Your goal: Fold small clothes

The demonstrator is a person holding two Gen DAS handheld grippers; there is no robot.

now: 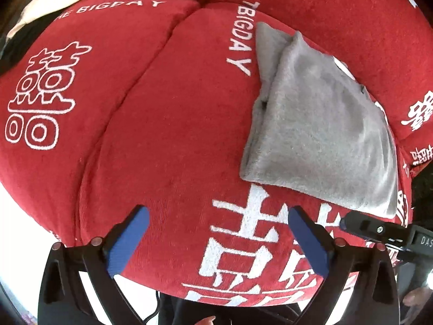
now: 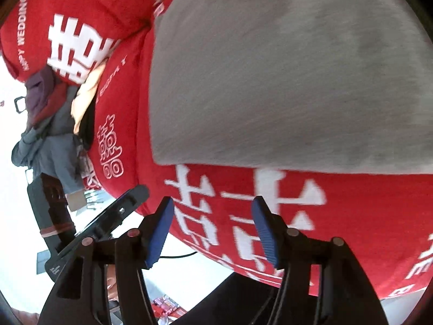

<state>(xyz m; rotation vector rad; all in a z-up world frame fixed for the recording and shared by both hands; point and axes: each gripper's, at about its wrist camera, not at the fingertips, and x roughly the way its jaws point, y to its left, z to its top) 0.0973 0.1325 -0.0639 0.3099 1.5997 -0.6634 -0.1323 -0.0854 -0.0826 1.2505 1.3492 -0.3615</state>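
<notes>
A grey fleecy garment [image 1: 319,124] lies folded into a flat packet on the red cushion [image 1: 167,124], up and to the right of my left gripper [image 1: 217,211]. That gripper hangs over bare red fabric, its blue pads wide open with nothing between them. In the right wrist view the same grey packet [image 2: 284,81] fills the upper right. My right gripper [image 2: 213,202] is just below the packet's near edge, over white lettering, and is open and empty.
The red cushion cover [image 2: 351,216] bears white characters and lettering, with a seam between cushions [image 1: 151,62]. A heap of grey, purple and cream clothes [image 2: 51,124] lies at the left. A cream cloth [image 1: 40,2] sits at the far left corner.
</notes>
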